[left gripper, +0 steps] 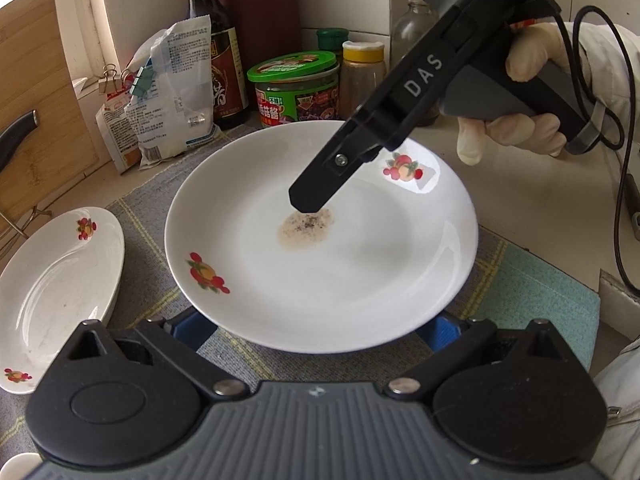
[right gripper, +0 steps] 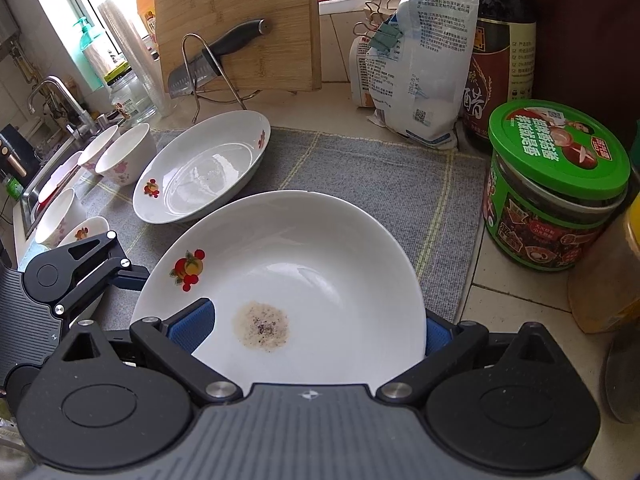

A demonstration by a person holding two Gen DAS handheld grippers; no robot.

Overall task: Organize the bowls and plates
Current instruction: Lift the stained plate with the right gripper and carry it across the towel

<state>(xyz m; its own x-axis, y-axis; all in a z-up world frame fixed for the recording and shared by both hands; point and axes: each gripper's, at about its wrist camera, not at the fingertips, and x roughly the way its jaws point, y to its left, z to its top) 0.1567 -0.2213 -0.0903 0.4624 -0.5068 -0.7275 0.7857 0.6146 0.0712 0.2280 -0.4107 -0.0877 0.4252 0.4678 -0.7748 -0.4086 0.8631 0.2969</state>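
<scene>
At the bottom of the right wrist view, the right gripper [right gripper: 312,330] straddles the near rim of a round white ceramic plate with red fruit motifs [right gripper: 320,256]: one blue pad lies over the rim inside the plate, the other shows outside its right edge. Whether the pads truly pinch the rim I cannot tell. In the left wrist view the left gripper [left gripper: 316,330] has its blue pads spread either side of the same plate's near edge, below it, jaws apart, touching nothing that shows.

A patch of speckled residue [right gripper: 262,326] sits in the plate's centre. If the hold is shallow, the smooth glazed rim could probably slide out and the plate tip, spilling residue onto the grey woven mat [right gripper: 360,168].

Further back, toward the left of the frame, a second white plate [right gripper: 204,168] rests on the mat, with white floral bowls [right gripper: 126,154] beyond. A green-lidded jar [right gripper: 556,188], dark sauce bottle [right gripper: 504,40] and bamboo cutting board [right gripper: 240,20] crowd the tiled kitchen counter.
</scene>
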